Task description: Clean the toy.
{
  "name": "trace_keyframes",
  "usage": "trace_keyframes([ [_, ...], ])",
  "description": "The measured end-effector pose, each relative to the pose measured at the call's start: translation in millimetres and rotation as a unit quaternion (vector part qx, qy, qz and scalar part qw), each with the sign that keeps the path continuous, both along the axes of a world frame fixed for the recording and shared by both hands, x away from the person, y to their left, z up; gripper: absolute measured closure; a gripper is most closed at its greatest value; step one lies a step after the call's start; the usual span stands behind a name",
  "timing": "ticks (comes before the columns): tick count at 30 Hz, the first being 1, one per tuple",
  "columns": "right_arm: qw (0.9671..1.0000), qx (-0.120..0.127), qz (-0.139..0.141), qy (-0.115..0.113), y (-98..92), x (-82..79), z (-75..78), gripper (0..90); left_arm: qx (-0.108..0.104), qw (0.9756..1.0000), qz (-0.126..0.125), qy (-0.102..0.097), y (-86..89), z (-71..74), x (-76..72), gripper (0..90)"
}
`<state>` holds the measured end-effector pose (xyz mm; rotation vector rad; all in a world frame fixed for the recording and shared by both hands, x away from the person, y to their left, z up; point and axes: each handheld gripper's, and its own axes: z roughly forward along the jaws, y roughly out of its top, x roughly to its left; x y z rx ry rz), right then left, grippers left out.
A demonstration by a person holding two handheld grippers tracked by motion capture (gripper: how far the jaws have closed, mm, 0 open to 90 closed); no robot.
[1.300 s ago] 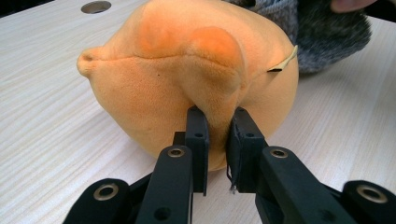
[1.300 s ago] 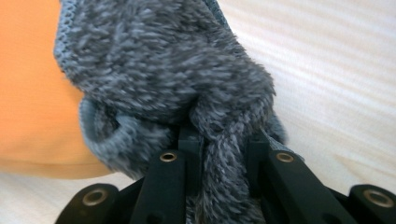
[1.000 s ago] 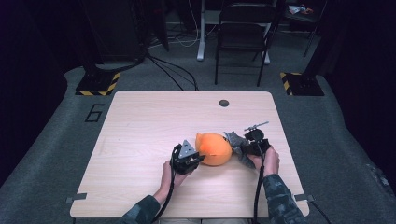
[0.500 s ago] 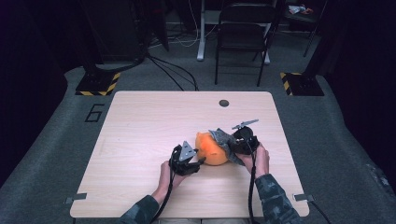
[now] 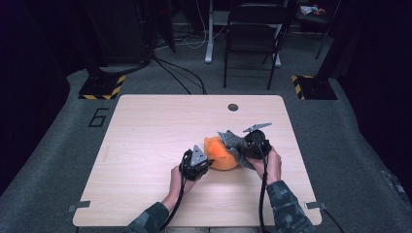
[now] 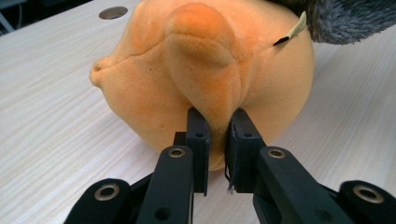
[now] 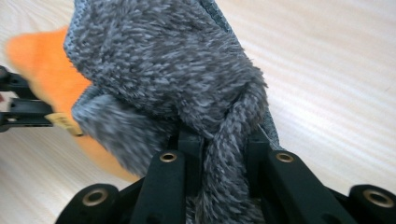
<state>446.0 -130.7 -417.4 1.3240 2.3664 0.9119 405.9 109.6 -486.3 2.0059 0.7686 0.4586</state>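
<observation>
An orange plush toy (image 5: 222, 156) lies right of centre on the wooden table (image 5: 145, 131). My left gripper (image 5: 209, 163) is at the toy's left side. In the left gripper view its jaws (image 6: 217, 135) have just been closing and now pinch a fold of the orange plush (image 6: 205, 70). A grey fuzzy cloth (image 5: 232, 141) drapes over the toy's top right. My right gripper (image 5: 241, 150) is shut on a bunched end of that cloth (image 7: 173, 70), with the strand squeezed between its fingers (image 7: 224, 154). The left gripper's jaws (image 7: 18, 112) appear at the left edge of the right gripper view.
A round cable hole (image 5: 232, 107) sits near the table's far edge. A folding chair (image 5: 252, 29) and cables stand on the floor beyond. Yellow-black striped stand bases (image 5: 101, 87) flank the far corners. Bare tabletop stretches to the left.
My right gripper has moved left and slightly up with the grey cloth, which now lies over the orange toy. The left hand has stayed in place beside the toy.
</observation>
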Motion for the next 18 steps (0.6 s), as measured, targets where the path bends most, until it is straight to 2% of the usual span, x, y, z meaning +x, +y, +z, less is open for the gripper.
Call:
trace_keyframes([
  [2, 0.9998, 0.012, 0.004, -0.014, 2.5, -4.7, 11.2, 75.4, -0.01, 0.9999, 0.003, 0.005, -0.1, 3.1, -0.5, 81.6],
  [3, 0.9996, 0.017, 0.009, -0.019, 5.1, -7.8, 16.9, 75.4, -0.017, 0.9998, 0.0, 0.013, -0.3, 5.1, -0.9, 81.7],
  [5, 0.9989, 0.026, 0.024, -0.031, 13.3, -14.0, 26.8, 75.4, -0.019, 0.9998, -0.001, 0.011, -1.3, 7.7, -2.5, 81.8],
  [7, 0.9985, 0.03, 0.035, -0.03, 22.2, -18.7, 30.4, 75.4, -0.017, 0.9998, -0.007, 0.007, -3.9, 12.0, -6.3, 81.8],
  [9, 0.9978, 0.022, 0.054, -0.032, 32.3, -21.0, 28.2, 75.3, -0.015, 0.9998, -0.012, 0.004, -6.5, 12.5, -8.5, 81.8],
  [12, 0.998, -0.001, 0.056, -0.031, 44.3, -18.4, 15.5, 75.4, -0.008, 0.9999, -0.01, 0.006, -6.3, 8.0, -6.7, 81.7],
  [14, 0.9983, -0.001, 0.055, -0.022, 43.2, -14.8, 10.7, 75.5, -0.009, 0.9999, -0.011, 0.01, -2.8, 4.9, -3.6, 81.6],
  [16, 0.9984, -0.019, 0.048, -0.025, 40.3, -13.1, 7.8, 75.5, -0.011, 0.9998, -0.009, 0.01, -1.2, 4.0, -2.2, 81.6],
  [18, 0.9989, -0.016, 0.042, -0.016, 34.2, -11.3, 4.1, 75.5, -0.012, 0.9998, -0.011, 0.013, 0.1, 2.4, -1.2, 81.3],
])
